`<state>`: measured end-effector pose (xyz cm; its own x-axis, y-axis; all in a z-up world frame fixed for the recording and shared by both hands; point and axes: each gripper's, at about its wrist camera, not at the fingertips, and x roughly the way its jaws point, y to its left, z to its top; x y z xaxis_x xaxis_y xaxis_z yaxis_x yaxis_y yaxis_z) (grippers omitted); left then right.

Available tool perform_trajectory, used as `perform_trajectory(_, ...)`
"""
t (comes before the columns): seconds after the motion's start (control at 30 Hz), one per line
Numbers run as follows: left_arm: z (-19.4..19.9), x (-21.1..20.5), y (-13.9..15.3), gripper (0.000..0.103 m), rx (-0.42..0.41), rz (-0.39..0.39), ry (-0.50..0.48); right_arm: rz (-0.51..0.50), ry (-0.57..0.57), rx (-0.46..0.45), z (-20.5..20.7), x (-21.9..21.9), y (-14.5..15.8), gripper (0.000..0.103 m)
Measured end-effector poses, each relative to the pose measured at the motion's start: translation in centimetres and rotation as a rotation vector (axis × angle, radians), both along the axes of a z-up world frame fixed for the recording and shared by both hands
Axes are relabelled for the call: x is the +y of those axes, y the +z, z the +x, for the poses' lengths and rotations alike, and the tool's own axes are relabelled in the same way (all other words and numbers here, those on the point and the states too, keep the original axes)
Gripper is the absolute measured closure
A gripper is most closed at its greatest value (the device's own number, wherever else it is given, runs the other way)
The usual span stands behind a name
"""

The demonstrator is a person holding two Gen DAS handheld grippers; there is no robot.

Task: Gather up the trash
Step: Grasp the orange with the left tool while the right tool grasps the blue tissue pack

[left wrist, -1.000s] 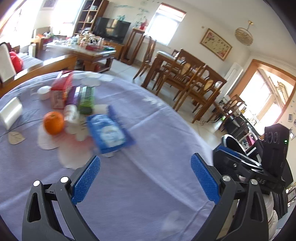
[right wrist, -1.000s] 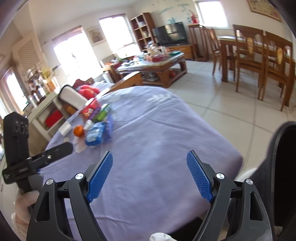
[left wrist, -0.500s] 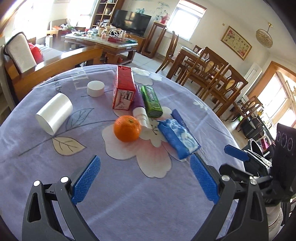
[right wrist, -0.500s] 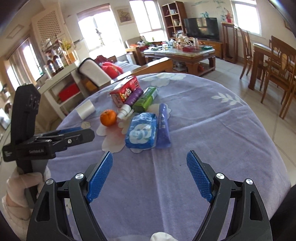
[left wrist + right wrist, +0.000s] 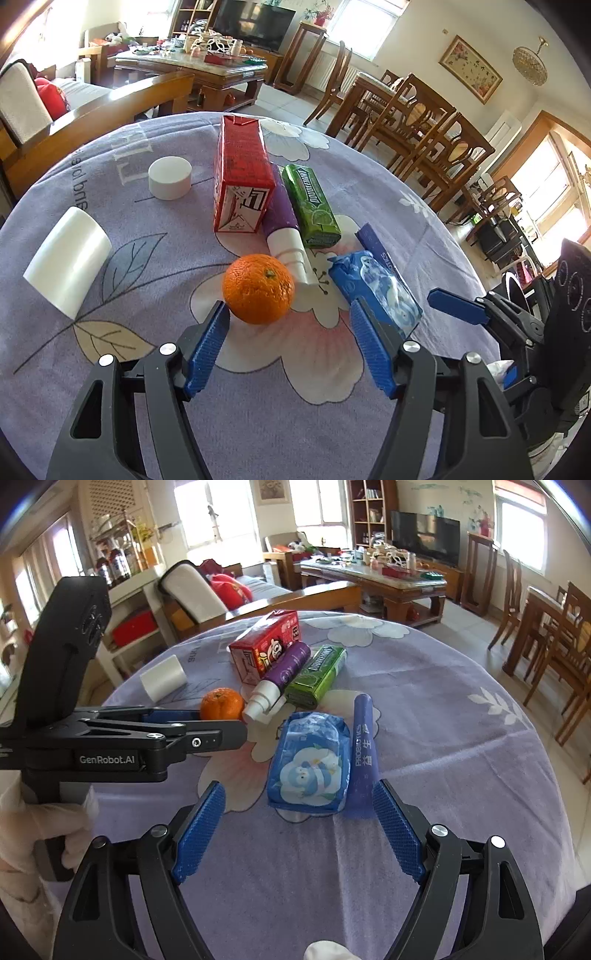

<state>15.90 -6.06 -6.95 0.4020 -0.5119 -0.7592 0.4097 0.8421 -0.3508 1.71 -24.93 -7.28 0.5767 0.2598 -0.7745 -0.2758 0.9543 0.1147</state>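
Observation:
On the purple flowered tablecloth (image 5: pixel 122 398) lie an orange (image 5: pixel 258 288), a red carton (image 5: pixel 242 184), a purple bottle with a white cap (image 5: pixel 282 221), a green gum pack (image 5: pixel 310 205), a blue tissue pack (image 5: pixel 375 290) and a purple sachet (image 5: pixel 376 243). My left gripper (image 5: pixel 290 332) is closing its jaws. The orange sits at its fingertips, and the pads are not touching it. My right gripper (image 5: pixel 299 812) stands open just short of the tissue pack (image 5: pixel 310 764), with the sachet (image 5: pixel 364 753) by its right finger. The left gripper (image 5: pixel 218 725) reaches in beside the orange (image 5: pixel 221 703).
A white roll (image 5: pixel 68 262) and a white lid (image 5: pixel 170 177) lie on the cloth to the left. Beyond the round table are a wooden bench (image 5: pixel 110 107), a coffee table (image 5: pixel 199 70) and dining chairs (image 5: pixel 424 122). A gloved hand (image 5: pixel 44 830) holds the left gripper.
Both grippers have come in low toward the cluster of items, which now fills each view. The left jaws have narrowed around the orange's near side. The right jaws kept their width.

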Motion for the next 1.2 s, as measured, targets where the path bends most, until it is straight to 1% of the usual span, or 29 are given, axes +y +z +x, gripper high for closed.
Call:
perform_trajectory(0.07,0.2,0.1,-0.1,0.039,-0.001,-0.001,0.0,-0.001,0.002,0.01,0.3,0.1,-0.4,0.022)
perform_trajectory(0.17,0.3,0.1,0.0,0.039,-0.009,0.006,0.002,0.021,-0.002,0.027,0.9,-0.2,-0.6,0.022)
perform_trajectory(0.3,1.0,0.0,0.1,0.039,-0.02,0.017,0.005,0.018,0.0,0.035,1.5,-0.3,-1.0,0.023)
perform_trajectory(0.37,1.3,-0.2,0.1,0.039,-0.029,0.031,0.003,0.015,-0.002,0.036,1.9,-0.3,-1.2,0.032)
perform_trajectory(0.4,1.5,-0.3,0.2,0.04,-0.034,0.038,0.004,0.016,-0.001,0.034,2.1,-0.3,-1.2,0.035)
perform_trajectory(0.43,1.5,-0.4,0.2,0.042,-0.043,0.05,0.007,0.02,0.0,0.034,2.2,-0.4,-1.2,0.048)
perform_trajectory(0.47,1.5,-0.6,0.2,0.045,-0.051,0.06,0.008,0.027,0.003,0.037,2.4,-0.5,-1.2,0.053)
perform_trajectory(0.5,1.4,-0.7,0.2,0.045,-0.061,0.073,0.007,0.038,0.004,0.04,2.6,-0.7,-1.2,0.053)
perform_trajectory(0.6,1.3,-0.8,0.2,0.052,-0.082,0.097,0.007,0.066,-0.001,0.044,2.8,-1.2,-1.1,0.056)
perform_trajectory(0.63,1.3,-0.7,0.2,0.054,-0.084,0.098,0.007,0.077,-0.001,0.044,2.8,-1.4,-1.1,0.056)
perform_trajectory(0.77,1.1,-0.3,0.3,0.059,-0.077,0.089,0.006,0.107,-0.006,0.043,2.5,-1.8,-1.0,0.057)
perform_trajectory(0.83,0.9,0.0,0.3,0.064,-0.073,0.086,0.01,0.114,-0.01,0.038,2.0,-1.9,-0.7,0.057)
perform_trajectory(1.03,-0.4,0.7,1.0,0.064,-0.097,0.054,0.008,0.144,-0.009,0.005,0.1,-2.9,0.7,0.057)
perform_trajectory(1.2,-0.9,0.2,1.0,0.067,-0.112,0.095,0.009,0.174,-0.016,-0.012,-2.2,-4.3,1.8,0.057)
